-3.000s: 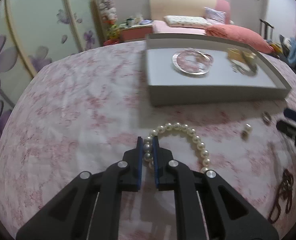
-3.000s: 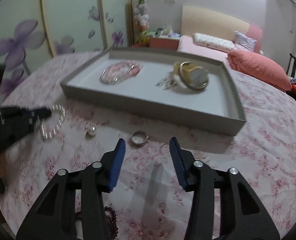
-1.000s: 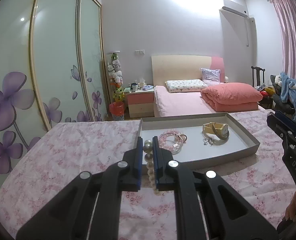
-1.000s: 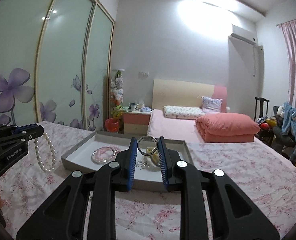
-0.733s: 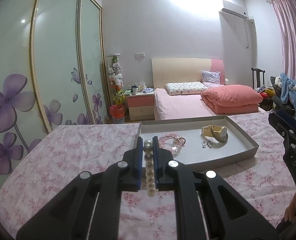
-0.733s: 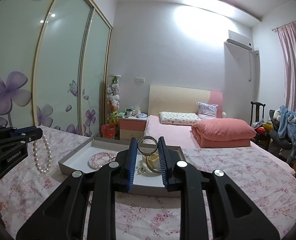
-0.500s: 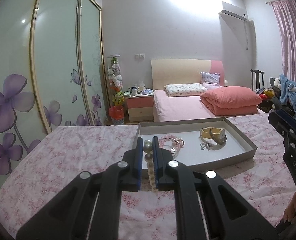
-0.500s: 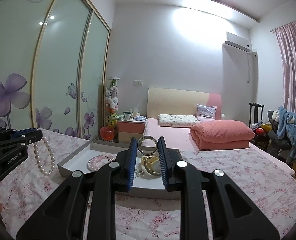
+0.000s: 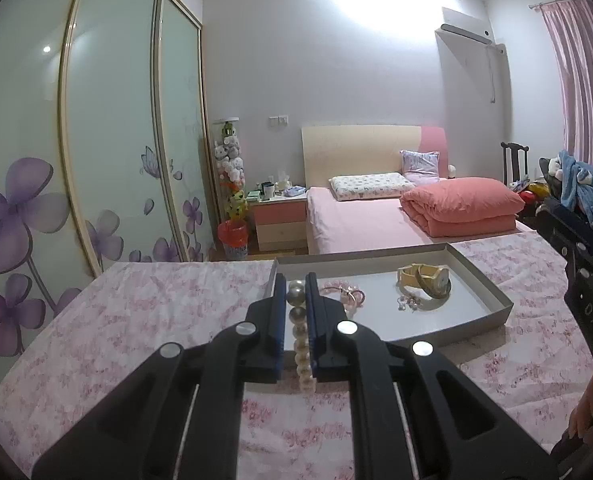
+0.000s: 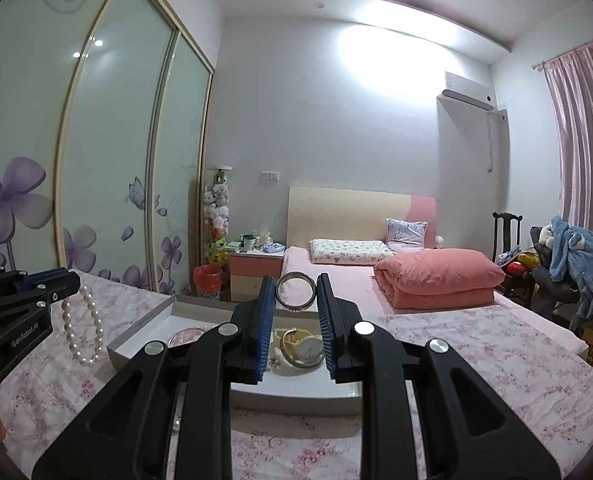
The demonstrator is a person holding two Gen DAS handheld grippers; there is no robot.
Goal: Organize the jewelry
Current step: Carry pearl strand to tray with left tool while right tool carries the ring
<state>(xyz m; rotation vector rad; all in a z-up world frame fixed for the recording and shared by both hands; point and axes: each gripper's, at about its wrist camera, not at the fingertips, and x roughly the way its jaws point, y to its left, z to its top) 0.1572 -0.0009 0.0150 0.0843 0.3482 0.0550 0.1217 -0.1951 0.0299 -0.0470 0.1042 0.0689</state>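
My left gripper (image 9: 296,280) is shut on a white pearl bracelet (image 9: 301,340), which hangs between the pads above the floral table in front of the grey tray (image 9: 476,330). The left gripper (image 10: 70,282) and the bracelet (image 10: 82,332) also show at the left of the right wrist view. My right gripper (image 10: 296,284) is shut on a silver ring (image 10: 295,292), held up above the near edge of the tray (image 10: 144,334). The tray holds a pink bead bracelet (image 9: 346,294), a gold watch (image 9: 426,280) and a small silver piece (image 9: 407,303).
The table wears a pink floral cloth (image 9: 136,320). Behind it stand a bed with a pink duvet (image 9: 460,206), a bedside cabinet (image 9: 280,220), sliding wardrobe doors (image 9: 108,140) at left and a chair with clothes (image 10: 568,260) at right.
Three seconds ago both grippers were low over the table, the right one open near the ring. Now each is lifted with its piece. In the last second both rose slightly further.
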